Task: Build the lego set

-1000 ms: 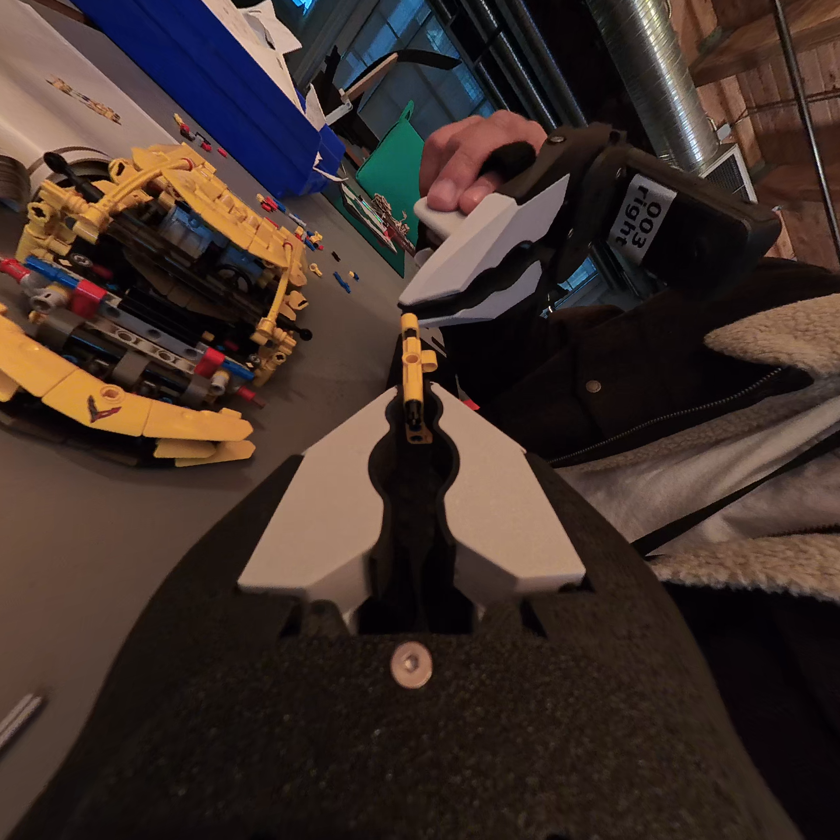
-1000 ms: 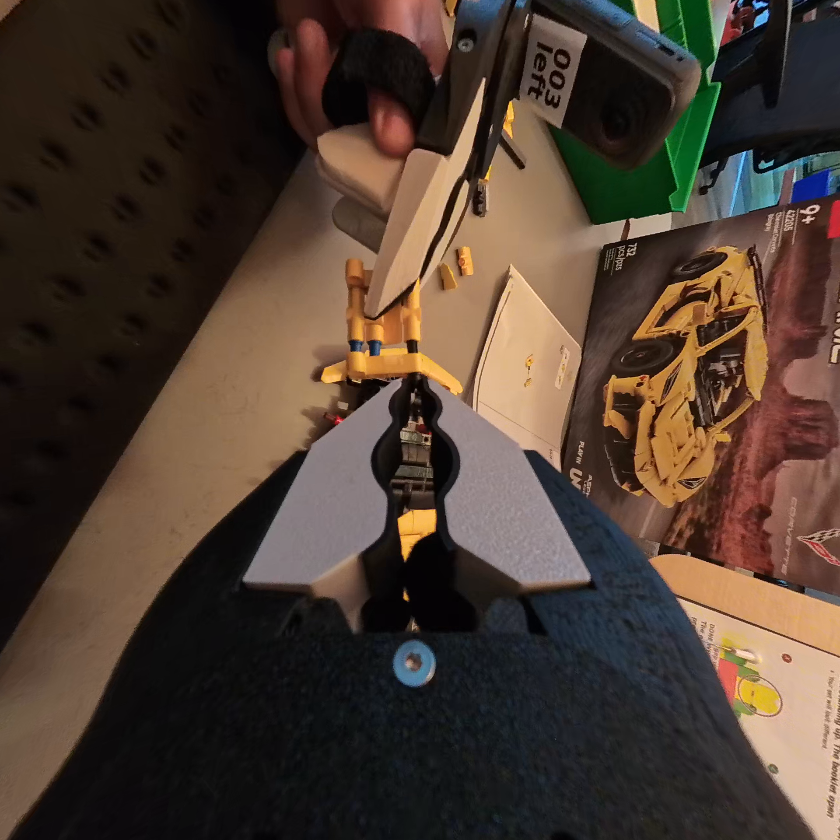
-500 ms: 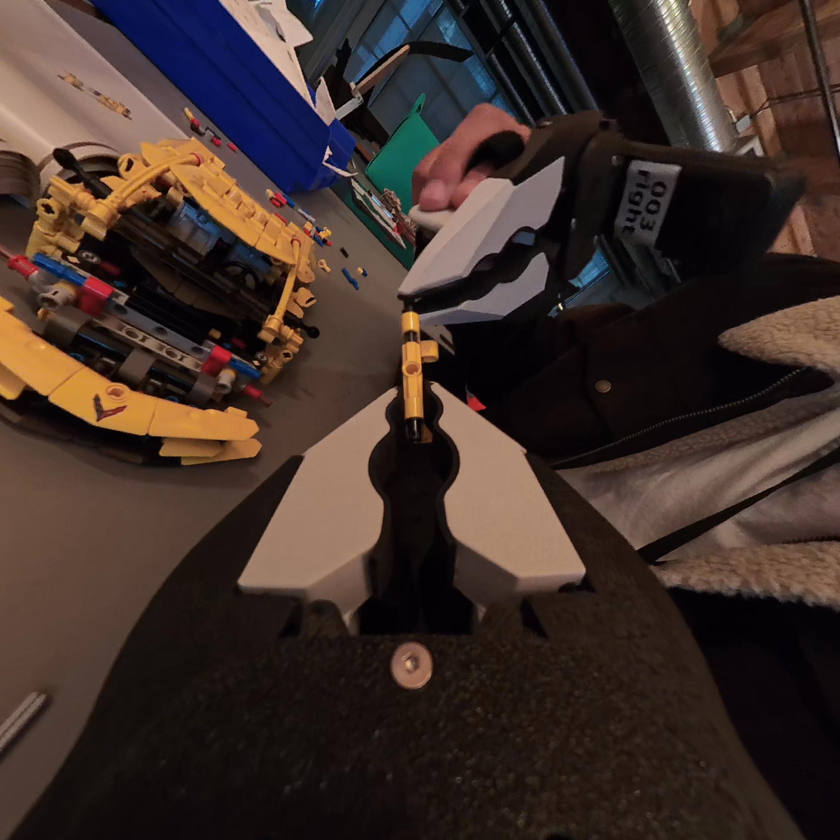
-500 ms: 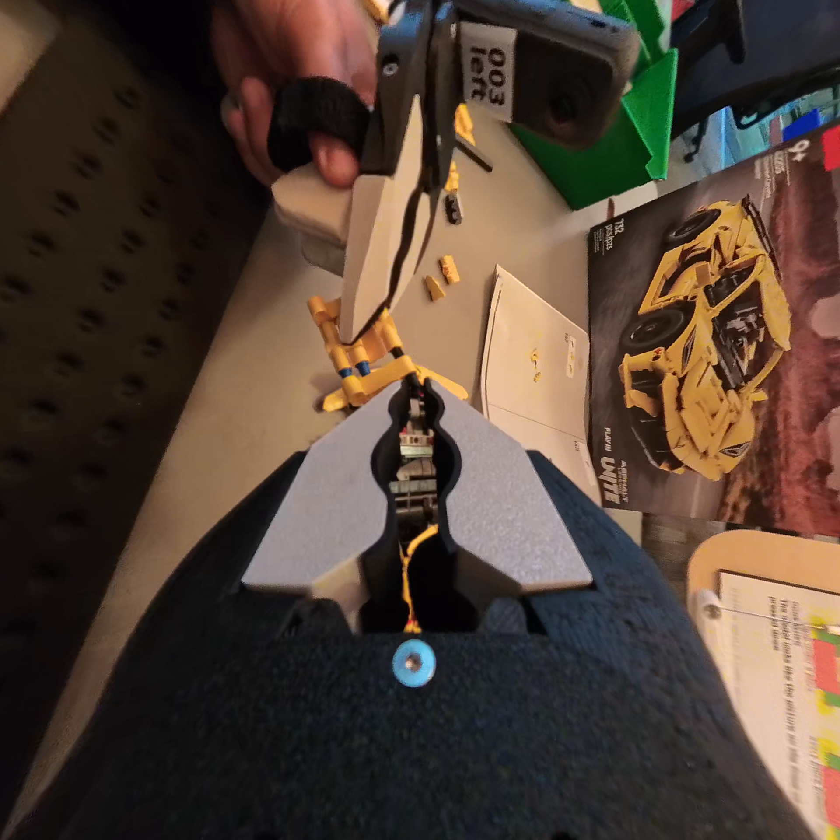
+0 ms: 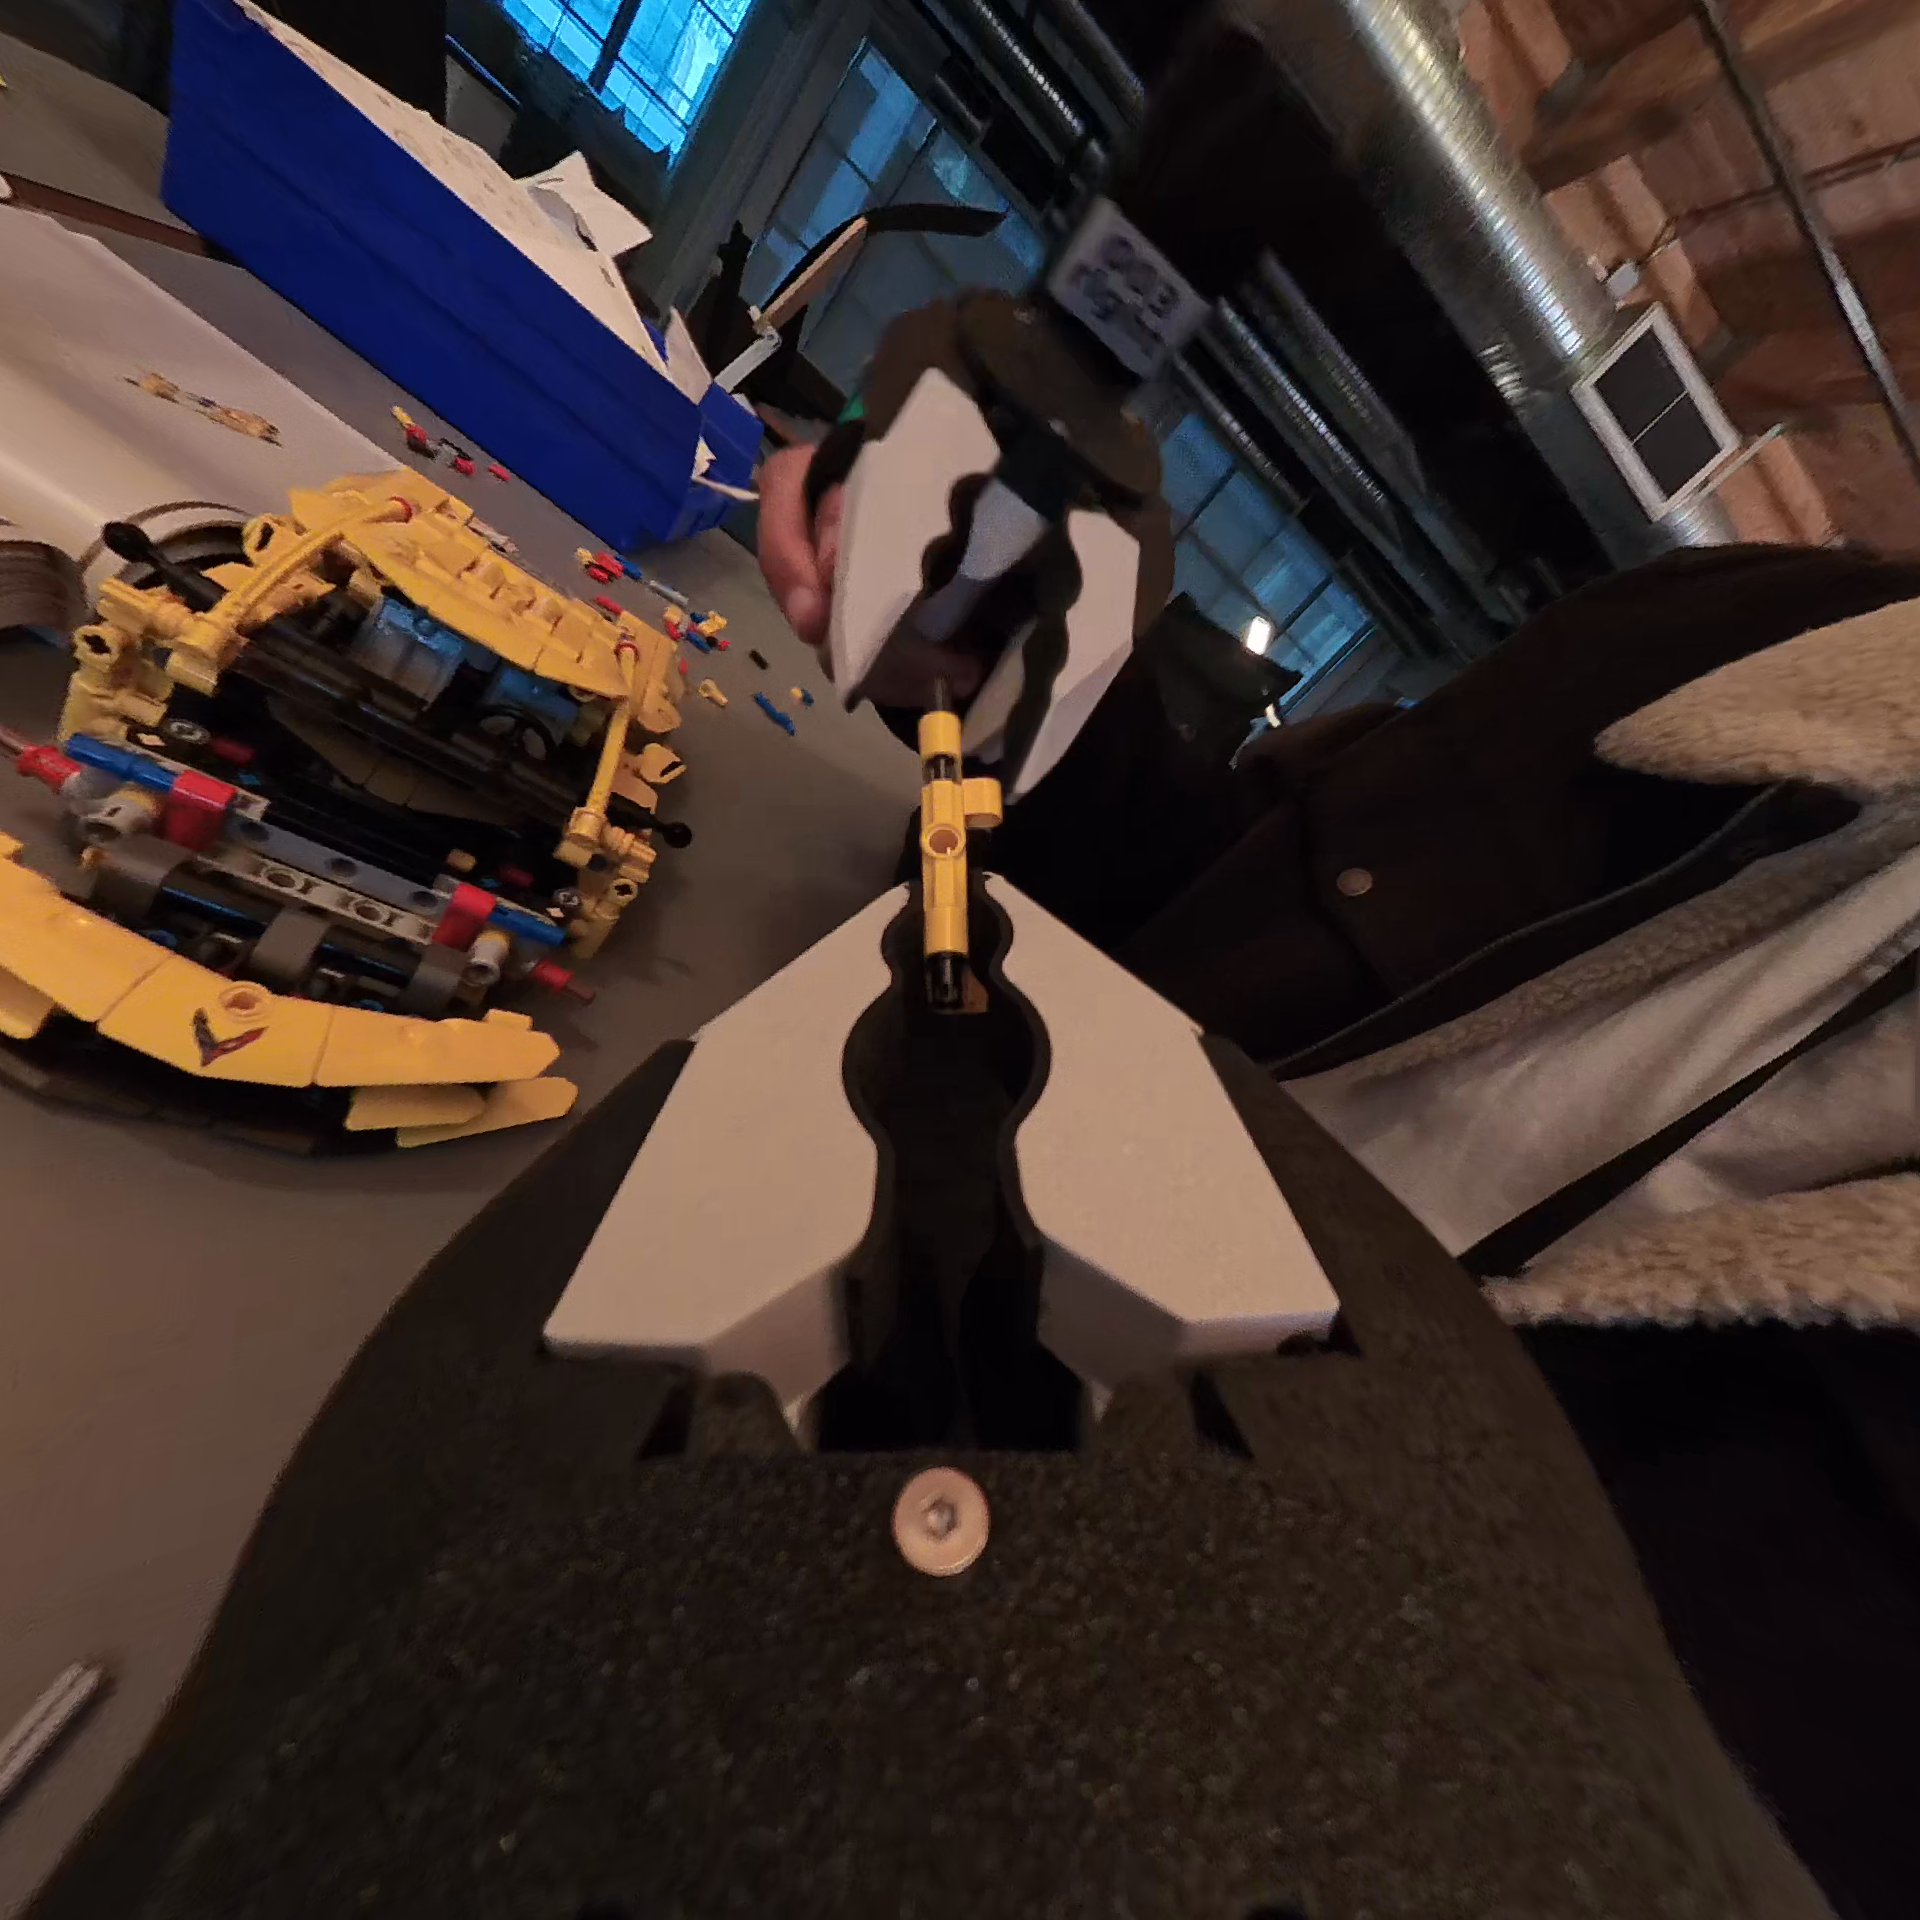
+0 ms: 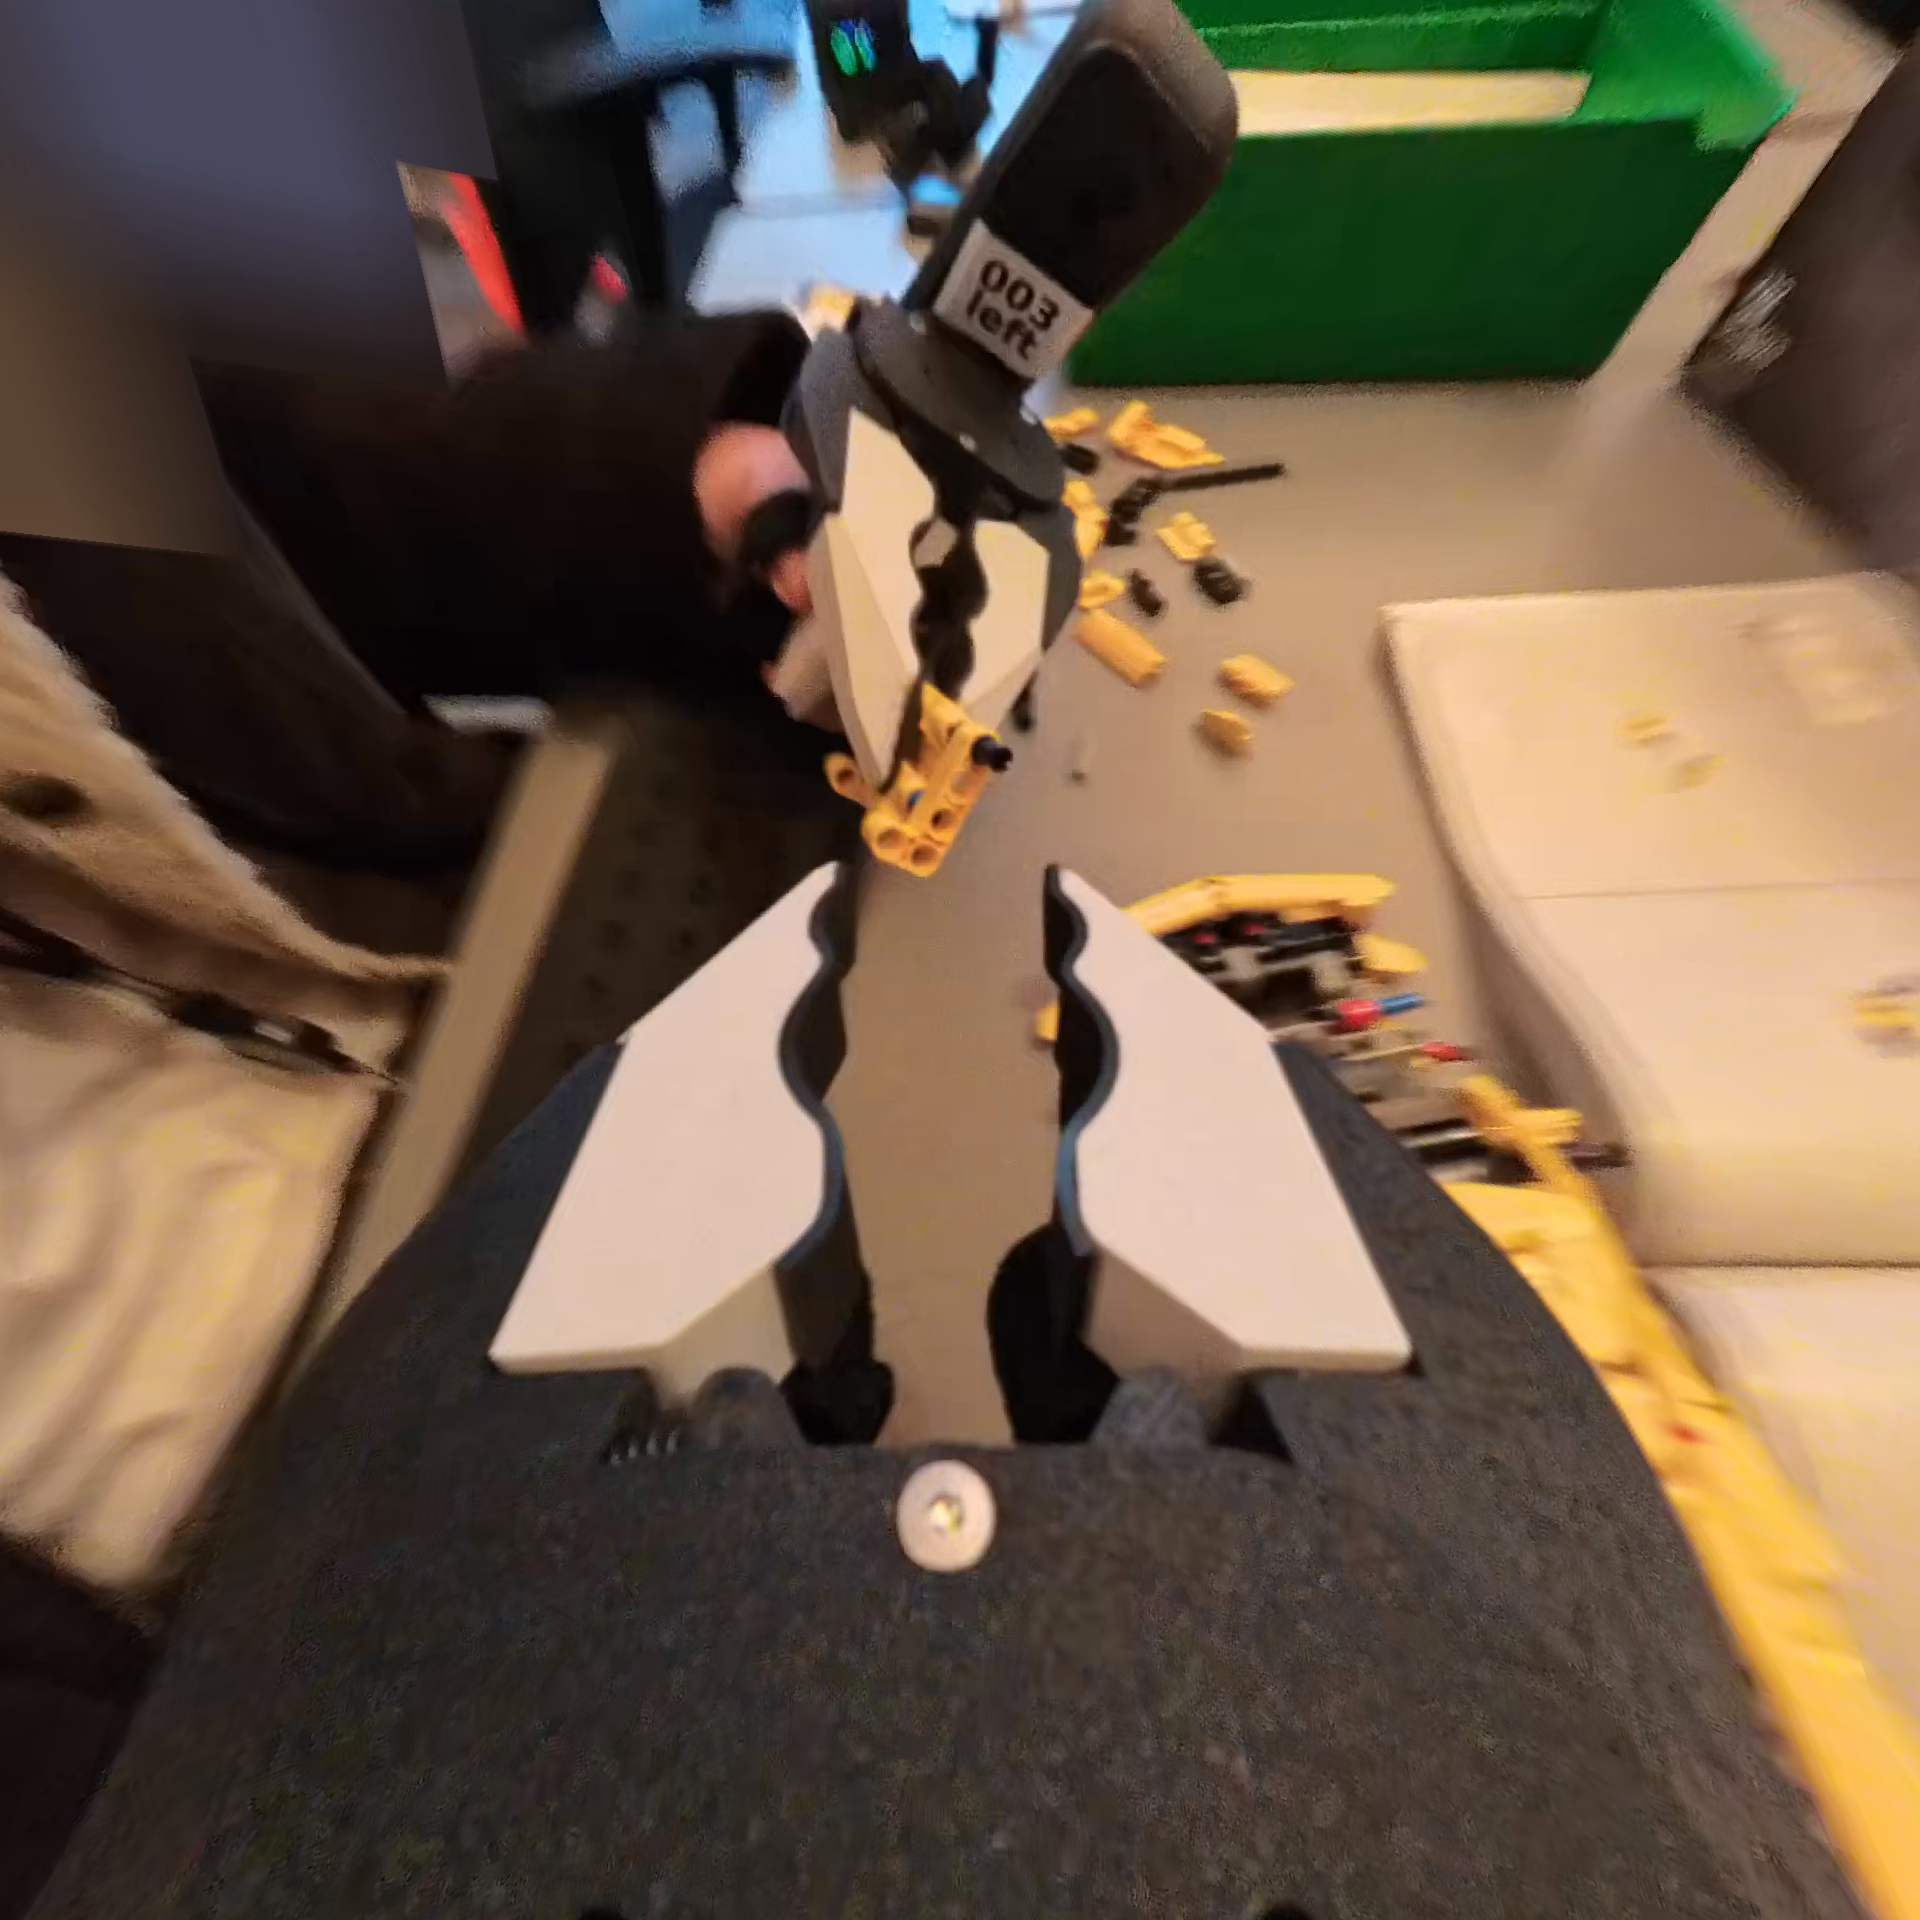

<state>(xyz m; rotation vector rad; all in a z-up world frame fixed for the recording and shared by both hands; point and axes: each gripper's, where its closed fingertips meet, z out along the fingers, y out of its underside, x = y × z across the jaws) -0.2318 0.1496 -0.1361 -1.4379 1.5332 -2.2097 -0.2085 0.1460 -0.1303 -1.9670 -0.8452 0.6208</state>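
My left gripper is shut on a small yellow lego assembly and holds it up above the table. A black pin sticks out of the assembly's top. My right gripper is open just beyond that tip. In the blurred right wrist view my right gripper is open and empty. The left gripper faces it there, holding the yellow assembly. The half-built yellow car lies on the grey table to the left and also shows in the right wrist view.
A blue bin stands behind the car, with small loose pieces near it. Loose yellow and black pieces lie before a green bin. White booklets lie at the right. A person's dark fleece-lined jacket is close by. Less than 4 cm separates the two grippers' tips.
My right gripper has opened, let go of what it held and swung round to a new angle. My left gripper still holds the yellow assembly in much the same place.
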